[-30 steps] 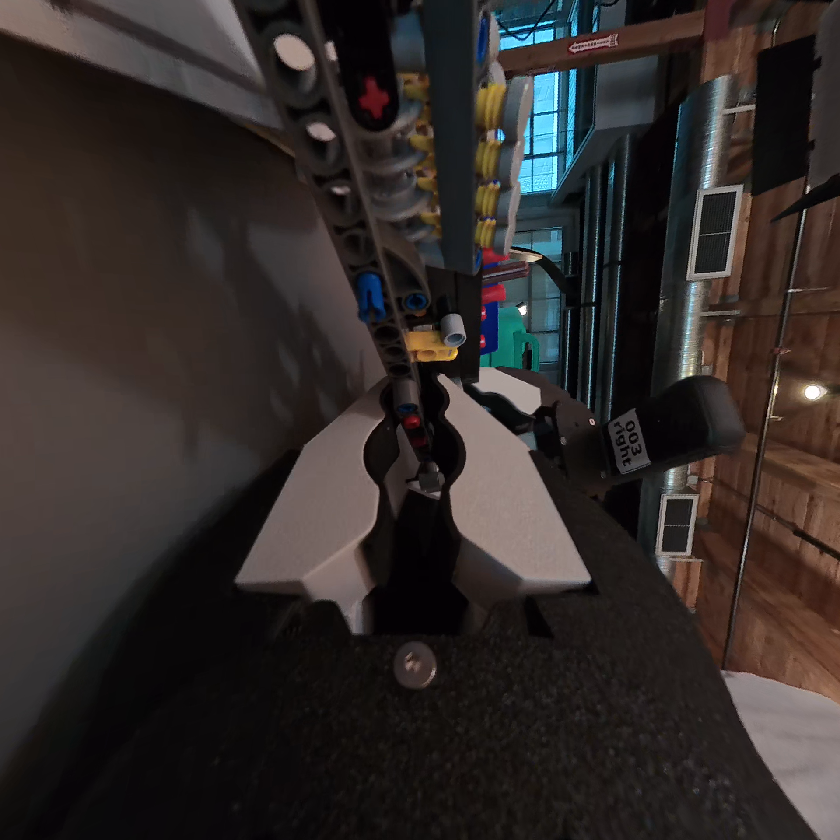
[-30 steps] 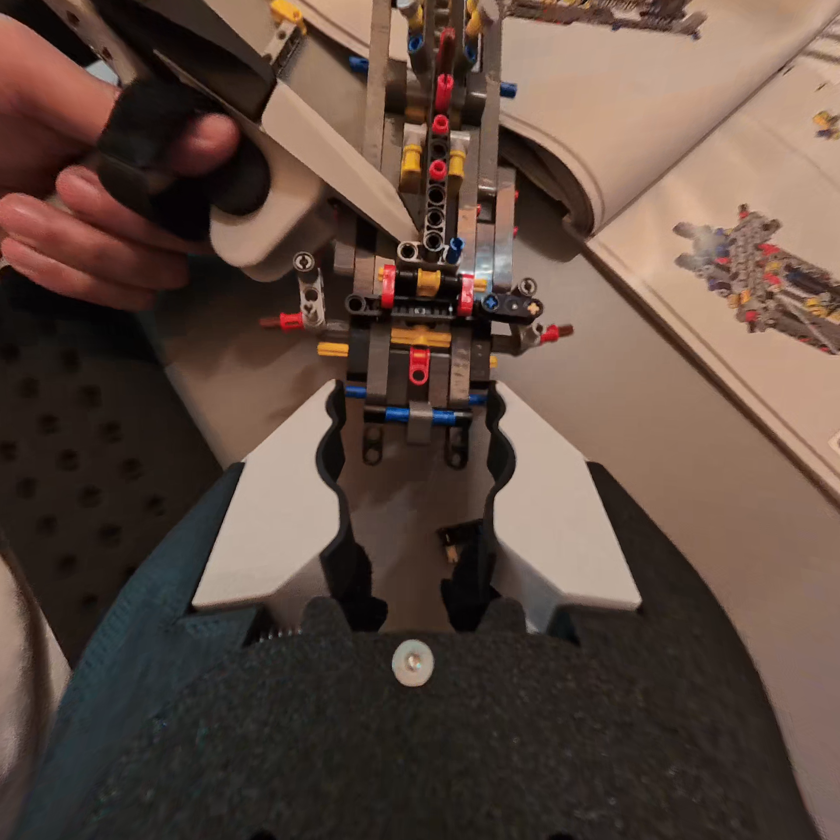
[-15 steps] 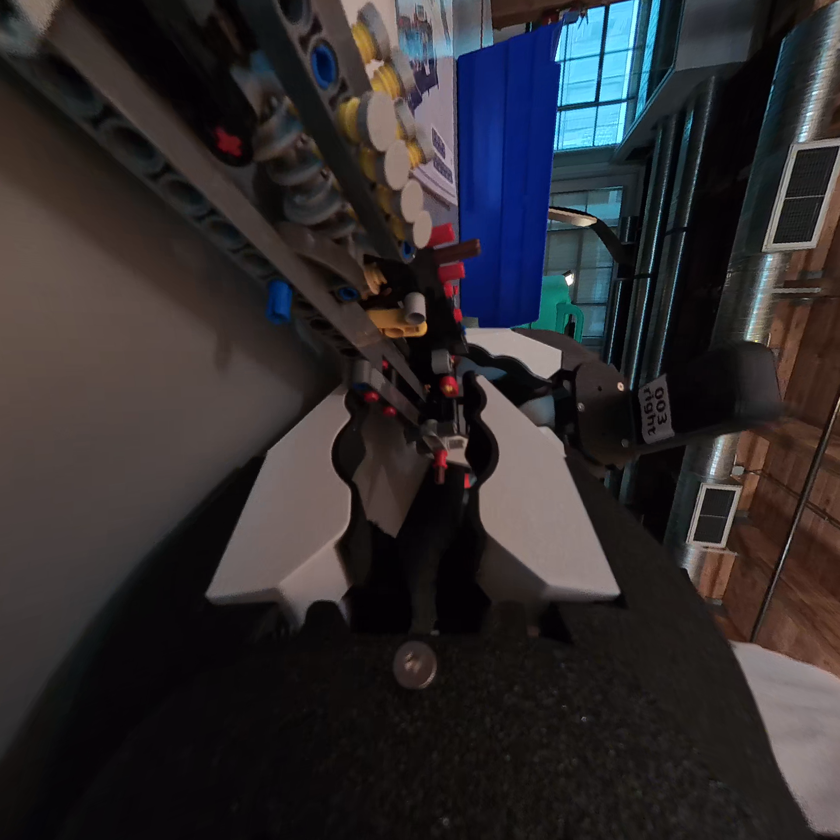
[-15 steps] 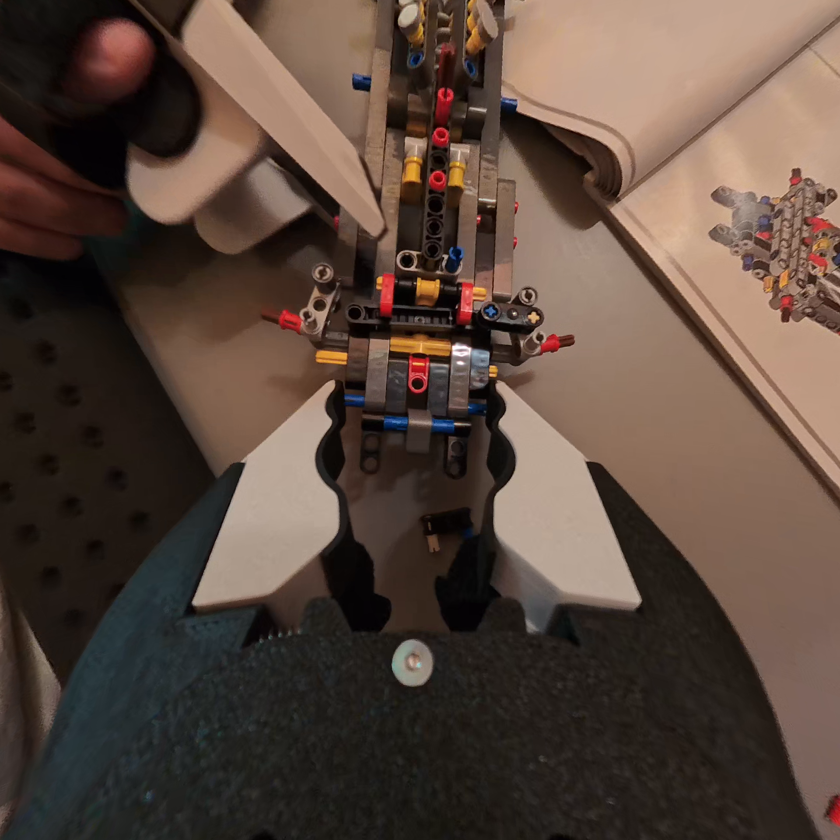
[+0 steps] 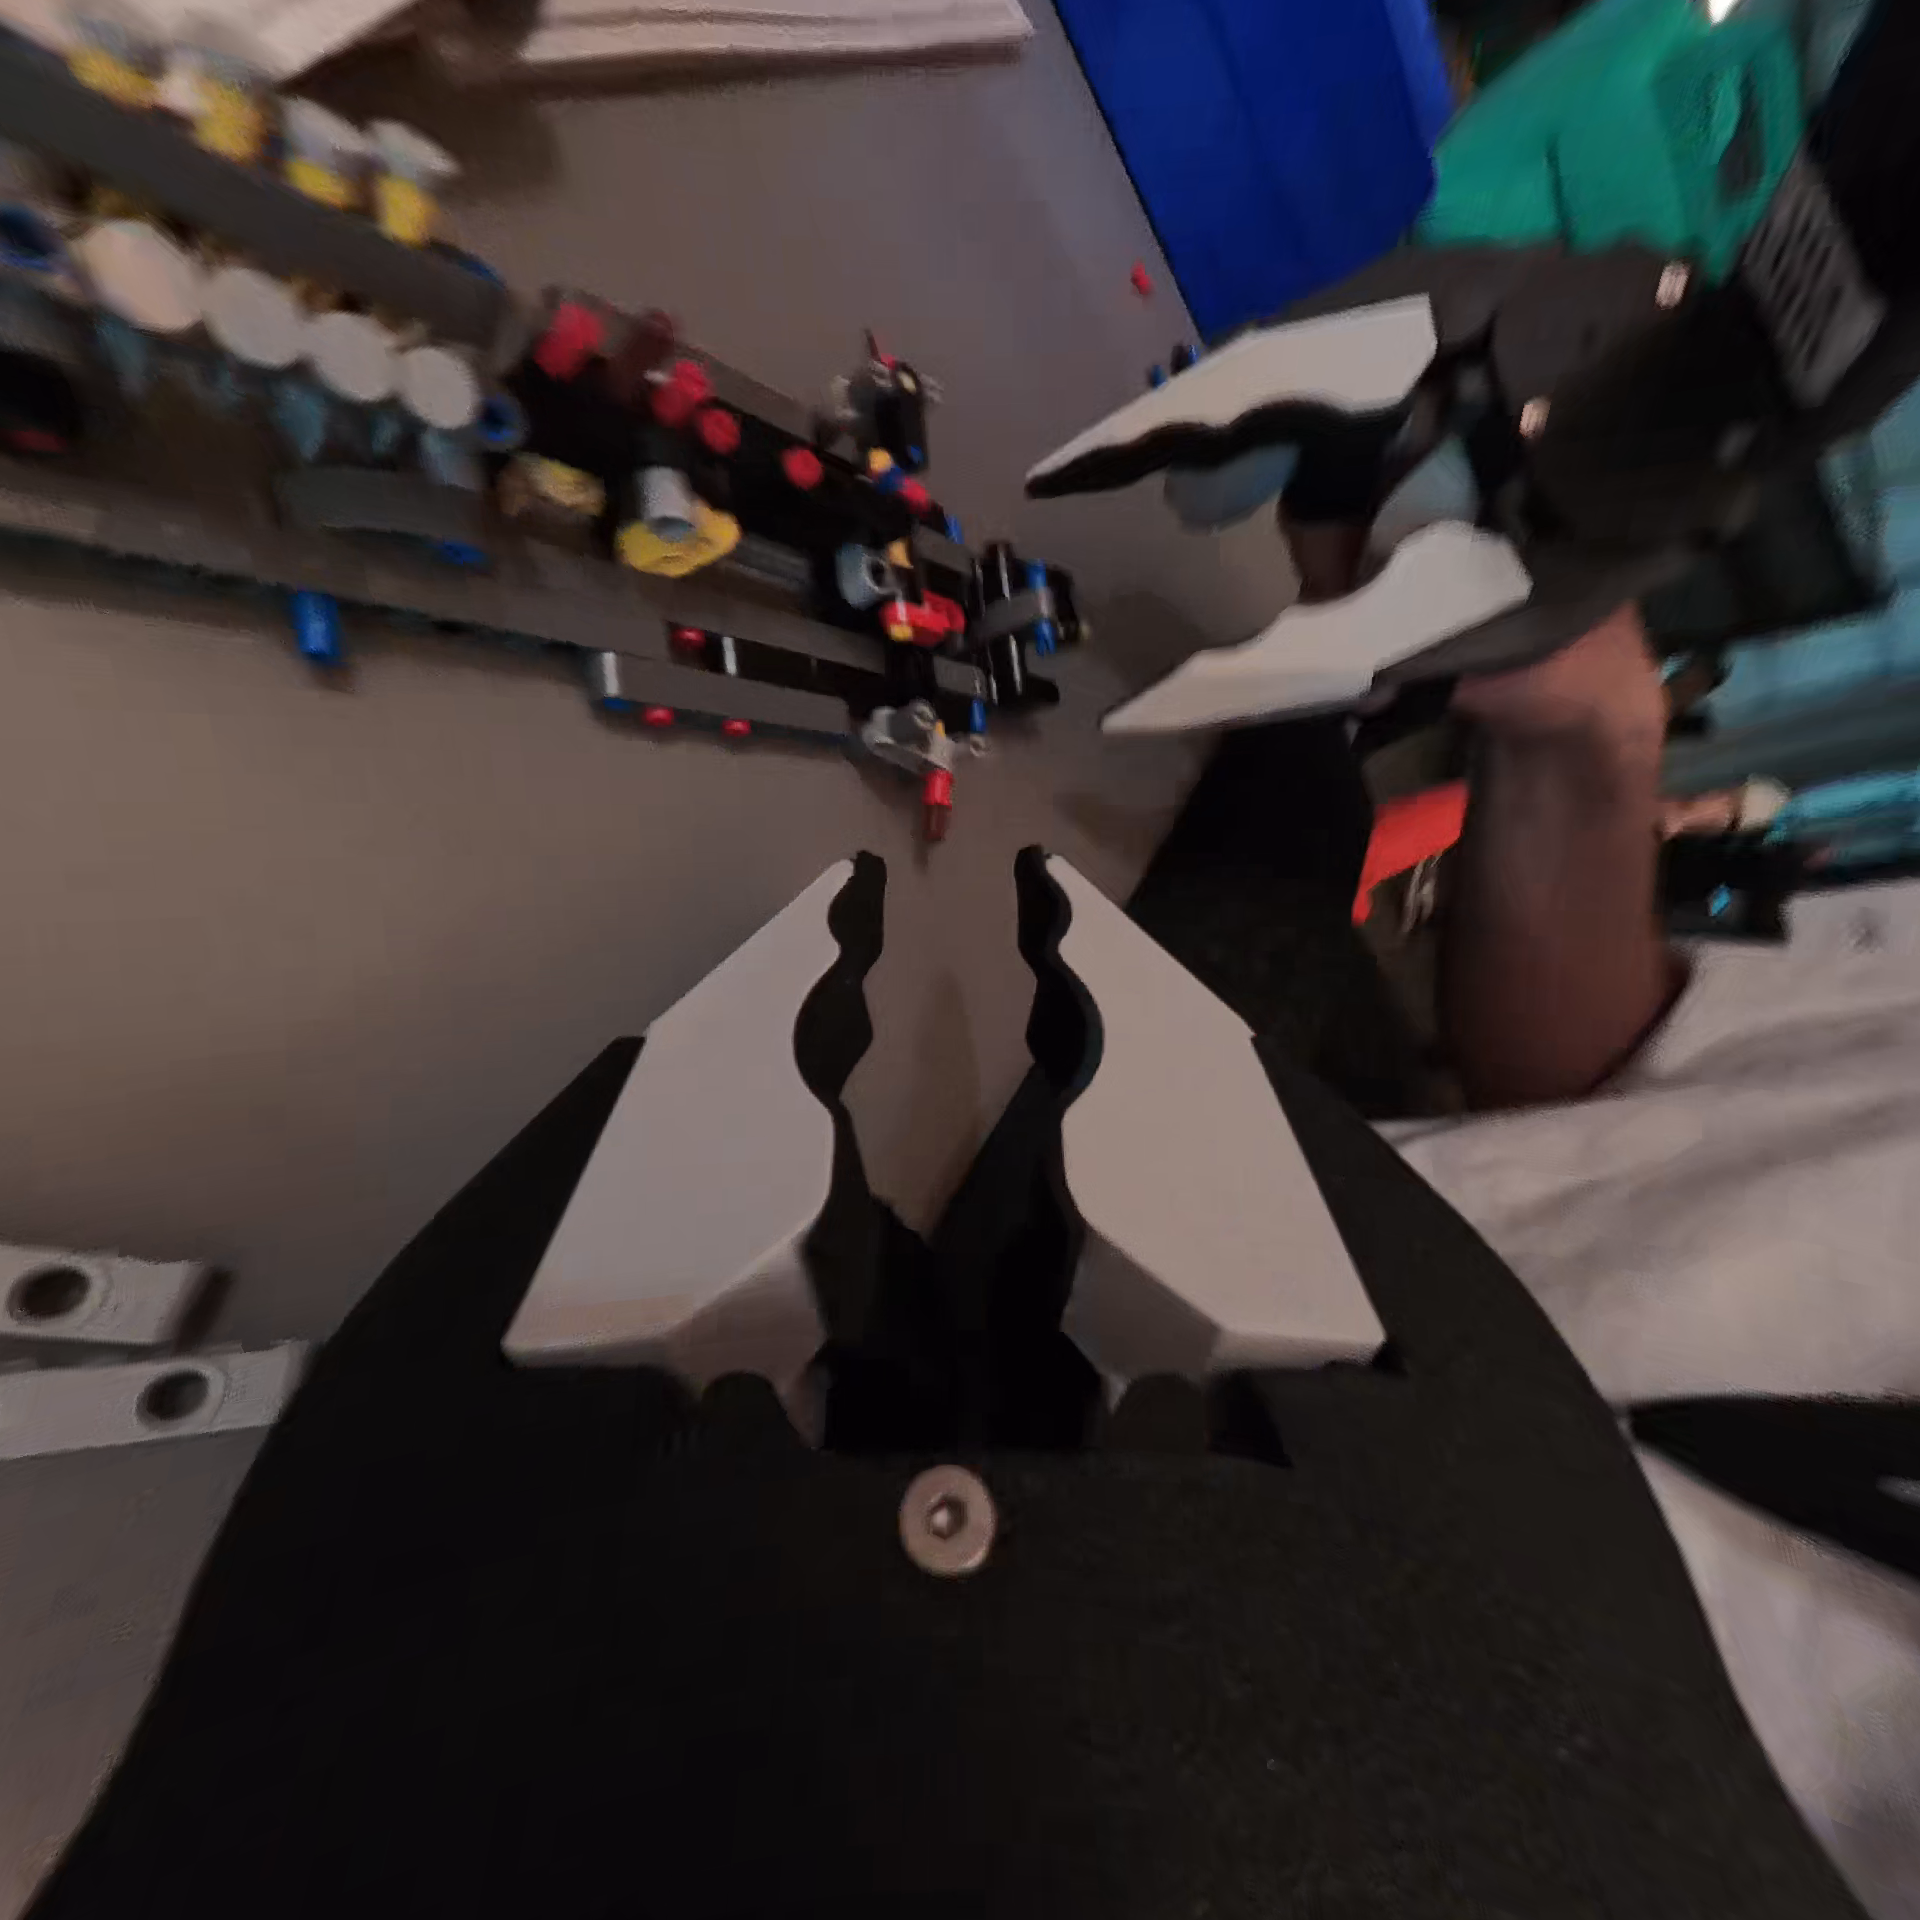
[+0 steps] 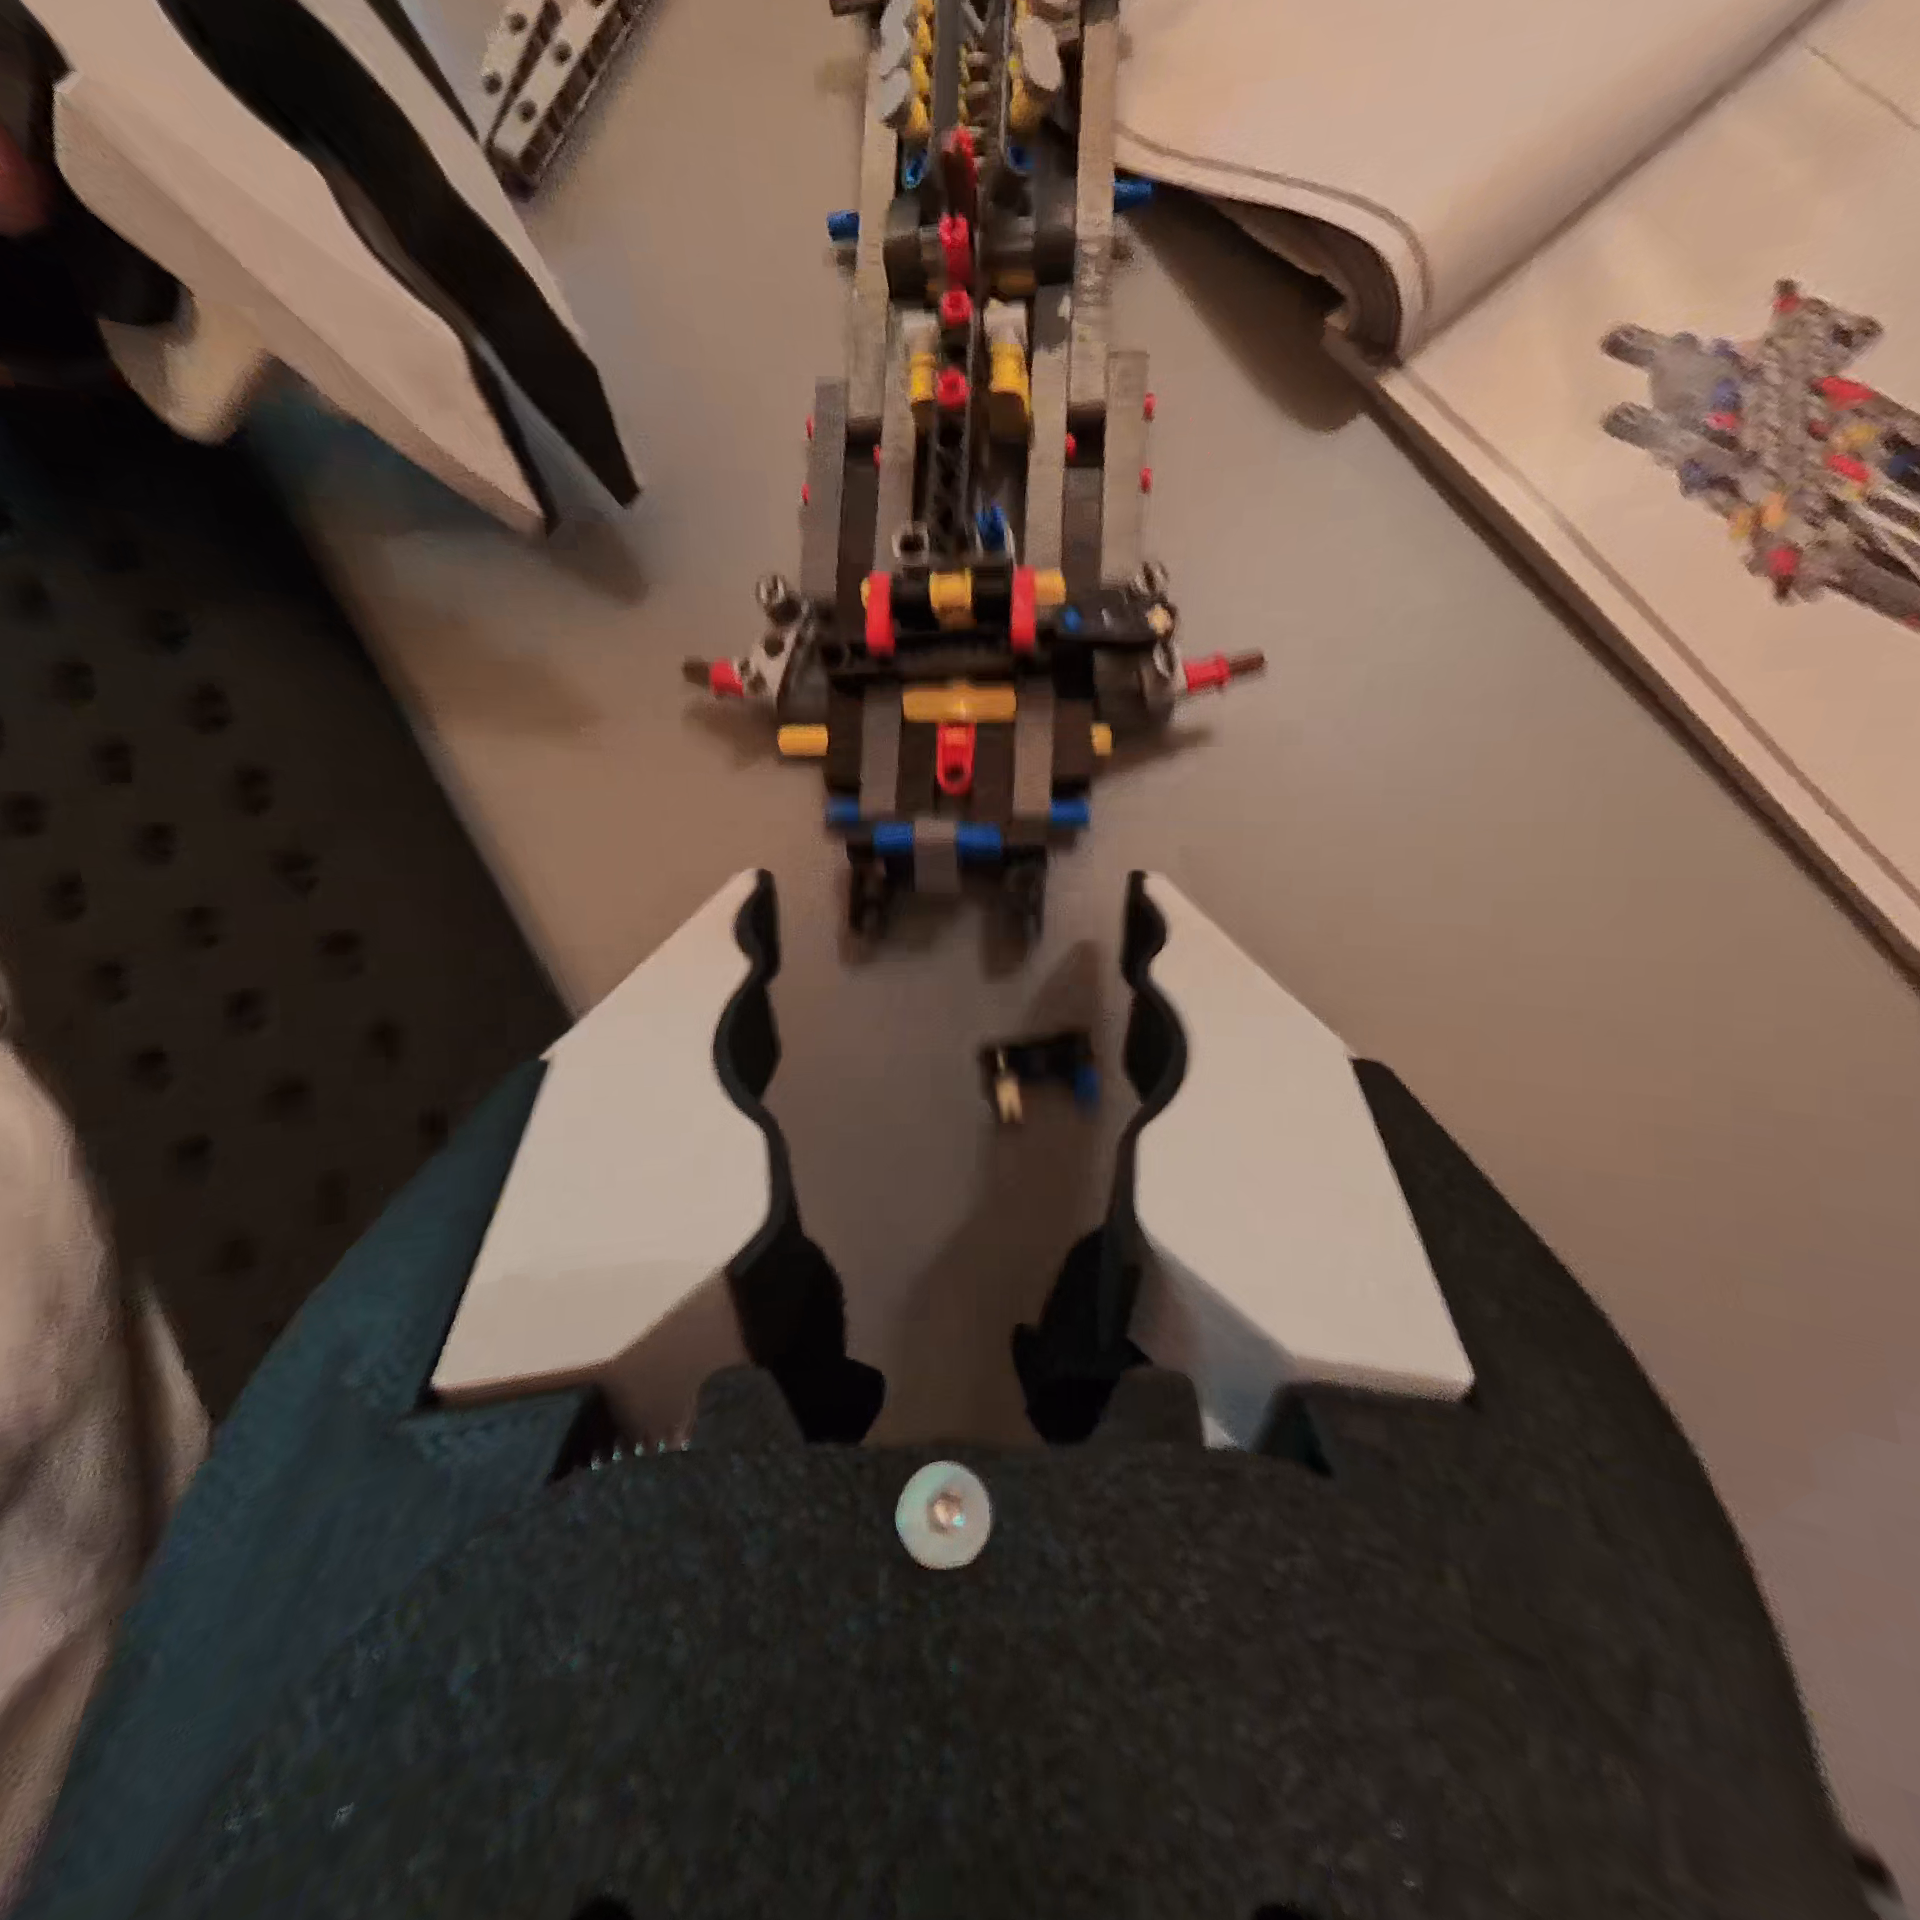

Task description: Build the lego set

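The long grey and black lego model (image 6: 956, 665), with red, yellow and blue pins, lies on the grey table (image 6: 1351, 831). Its near end points at my right gripper (image 6: 951, 883), which is open and empty just short of it. A small loose black piece (image 6: 1039, 1070) lies on the table between the right fingers. My left gripper (image 5: 945, 862) is open and empty, a little back from the model's side (image 5: 727, 561). It also shows in the right wrist view (image 6: 364, 260), raised to the model's left. The right gripper (image 5: 1070, 603) shows in the left wrist view at the model's end.
An open instruction booklet (image 6: 1662, 364) lies right of the model. A dark perforated mat (image 6: 208, 831) borders the table on the left. Grey beam parts (image 5: 104, 1351) lie near the left gripper. A blue bin (image 5: 1247, 135) stands behind. A hand (image 5: 1538, 883) holds the right gripper.
My left gripper has opened, let go of the model and pulled back from it. The model now lies flat on the table. My right gripper has backed off slightly from the model's end.
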Demonstrator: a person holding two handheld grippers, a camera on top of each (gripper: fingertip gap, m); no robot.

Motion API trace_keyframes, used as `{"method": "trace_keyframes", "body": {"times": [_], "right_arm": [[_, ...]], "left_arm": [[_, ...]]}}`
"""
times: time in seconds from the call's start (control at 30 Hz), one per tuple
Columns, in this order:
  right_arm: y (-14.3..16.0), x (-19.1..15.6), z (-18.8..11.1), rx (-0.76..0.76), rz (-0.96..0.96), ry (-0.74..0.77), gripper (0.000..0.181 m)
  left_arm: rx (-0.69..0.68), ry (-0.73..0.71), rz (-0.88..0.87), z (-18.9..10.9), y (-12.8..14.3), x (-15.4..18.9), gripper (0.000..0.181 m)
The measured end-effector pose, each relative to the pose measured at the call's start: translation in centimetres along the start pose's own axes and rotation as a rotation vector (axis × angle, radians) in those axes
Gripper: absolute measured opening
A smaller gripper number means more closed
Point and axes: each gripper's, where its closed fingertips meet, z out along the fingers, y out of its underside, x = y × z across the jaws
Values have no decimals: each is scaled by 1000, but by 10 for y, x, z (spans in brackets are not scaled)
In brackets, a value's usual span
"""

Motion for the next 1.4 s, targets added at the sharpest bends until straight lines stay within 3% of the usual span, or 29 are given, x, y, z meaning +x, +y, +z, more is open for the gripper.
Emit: {"method": "trace_keyframes", "body": {"times": [0.07, 0.17, 0.27, 0.33, 0.4, 0.47, 0.67, 0.9, 1.03, 1.1, 1.17, 1.27, 1.4], "right_arm": [[21, 10, -18, -61, -10, 35, 52], [41, 16, -24, -128, -48, 58, 51], [44, 15, -13, -157, -88, 34, 48], [43, 15, -6, -166, -120, 31, 41], [41, 15, -5, -169, -149, 30, 23], [38, 15, -7, -171, -185, 63, 22], [-41, -38, -23, 270, -424, 142, 22], [-60, -54, -16, 408, -525, 290, 22], [-45, -56, -5, 322, -466, 186, 26], [-43, -59, -8, 280, -419, 89, 38], [-46, -58, -12, 224, -413, 8, 36], [-59, -58, -12, 186, -493, -50, 35], [-60, -73, -1, 140, -595, -195, 21]], "left_arm": [[-44, -17, 143, 1, 7, 7, 24], [-66, -50, 273, 4, 9, 10, 23], [-46, -40, 313, 7, 2, 15, 23], [-34, -22, 324, 8, -2, 19, 18], [-38, -12, 316, 9, -3, 20, 16], [-44, 12, 285, 11, -4, 24, 16], [5, 132, 195, 17, -19, 50, 17], [-13, 131, 218, 13, -18, 52, 6], [-65, -57, 363, 14, -12, 29, 6], [-110, -220, 525, 9, -14, 10, 6], [-162, -298, 704, 5, -13, 6, 6], [-242, -343, 936, 2, -8, 10, 6], [-263, -272, 1023, 3, -1, 23, 6]]}}
